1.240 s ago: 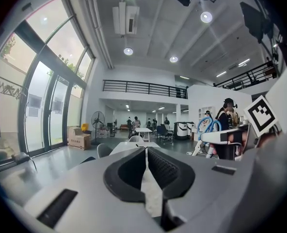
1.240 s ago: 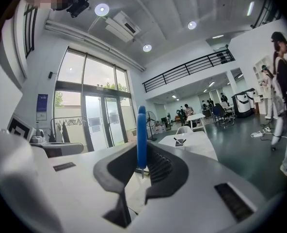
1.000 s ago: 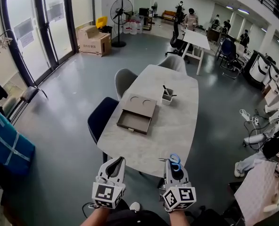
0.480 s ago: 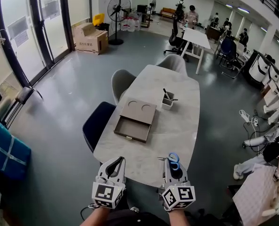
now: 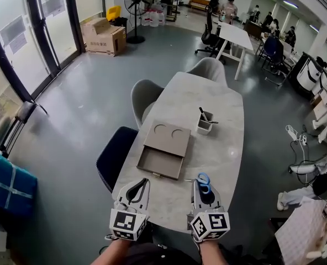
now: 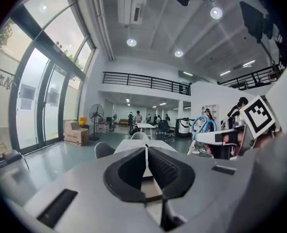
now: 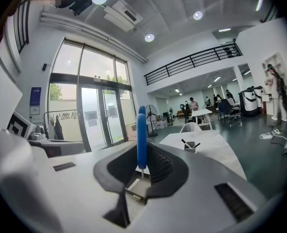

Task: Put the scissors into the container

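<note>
Blue plastic up front: the scissors sit in the right claw, pads clamped on them, handle loops leading. From the right gripper view the handles stand edge-on between the pads, with a sliver of metal below. That looks like a carrying grip, loops forward, so how they would go in is not settled.

The left claw has its pads pressed together on nothing. It hangs bottom left of centre, by the near edge of the pale stone-look surface, probably parked out of the way.

The container, a small pale cup, stands well apart in the centre right of the frame, and dark pens already lean out of it. The opening is partly taken, so the drop will want care.

A brown tray fills the middle of the surface. The strip to its right is bare and leads straight from the scissors towards the cup. The surface's right edge runs close alongside, so the lane is narrow. The chairs crowd only the left side.
</note>
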A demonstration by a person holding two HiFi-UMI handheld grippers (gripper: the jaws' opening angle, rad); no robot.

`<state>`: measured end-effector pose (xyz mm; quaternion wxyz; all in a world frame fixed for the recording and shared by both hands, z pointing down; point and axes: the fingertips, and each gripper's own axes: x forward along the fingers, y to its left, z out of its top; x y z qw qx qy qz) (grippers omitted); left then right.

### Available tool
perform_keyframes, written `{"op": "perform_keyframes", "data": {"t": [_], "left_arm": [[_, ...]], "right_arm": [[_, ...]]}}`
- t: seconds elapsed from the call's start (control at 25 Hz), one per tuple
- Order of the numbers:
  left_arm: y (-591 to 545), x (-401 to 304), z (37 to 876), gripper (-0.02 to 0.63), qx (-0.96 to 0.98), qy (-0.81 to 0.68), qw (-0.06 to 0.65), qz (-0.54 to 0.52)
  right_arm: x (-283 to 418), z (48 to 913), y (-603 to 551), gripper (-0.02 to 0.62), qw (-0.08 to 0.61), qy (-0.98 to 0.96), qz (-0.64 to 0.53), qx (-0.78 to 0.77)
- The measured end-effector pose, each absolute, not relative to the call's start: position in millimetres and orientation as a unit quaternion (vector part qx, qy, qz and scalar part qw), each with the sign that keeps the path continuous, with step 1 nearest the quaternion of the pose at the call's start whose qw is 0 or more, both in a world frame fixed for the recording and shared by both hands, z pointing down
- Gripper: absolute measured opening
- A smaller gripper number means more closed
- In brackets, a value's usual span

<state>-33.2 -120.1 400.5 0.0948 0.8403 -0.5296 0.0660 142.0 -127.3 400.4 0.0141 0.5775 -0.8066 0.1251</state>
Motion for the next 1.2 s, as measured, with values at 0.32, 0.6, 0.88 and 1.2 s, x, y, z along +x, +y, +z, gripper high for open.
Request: {"op": "perform_keyframes", "data": {"t": [0.32, 0.6, 0.88, 1.2], "left_arm": [[-168.0, -41.4, 430.6, 0.025, 0.842, -0.519, 0.123, 0.087], [-205.1, -45.5, 472.2, 0.025, 0.842, -0.504, 0.161, 0.107], [-230.4, -43.3, 513.1, 0.025, 0.842, -0.486, 0.198, 0.128], [-258.5, -47.4, 548.3, 0.025, 0.84, -0.474, 0.222, 0.141]], "right_arm": [[120.7, 431.8, -179.4, 0.038, 0.053, -0.809, 0.143, 0.568], [105.7, 477.5, -218.2, 0.038, 0.103, -0.807, 0.162, 0.559], [89.8, 523.6, -243.6, 0.038, 0.164, -0.807, 0.176, 0.539], [65.5, 564.2, -272.3, 0.038, 0.267, -0.808, 0.132, 0.509]]}}
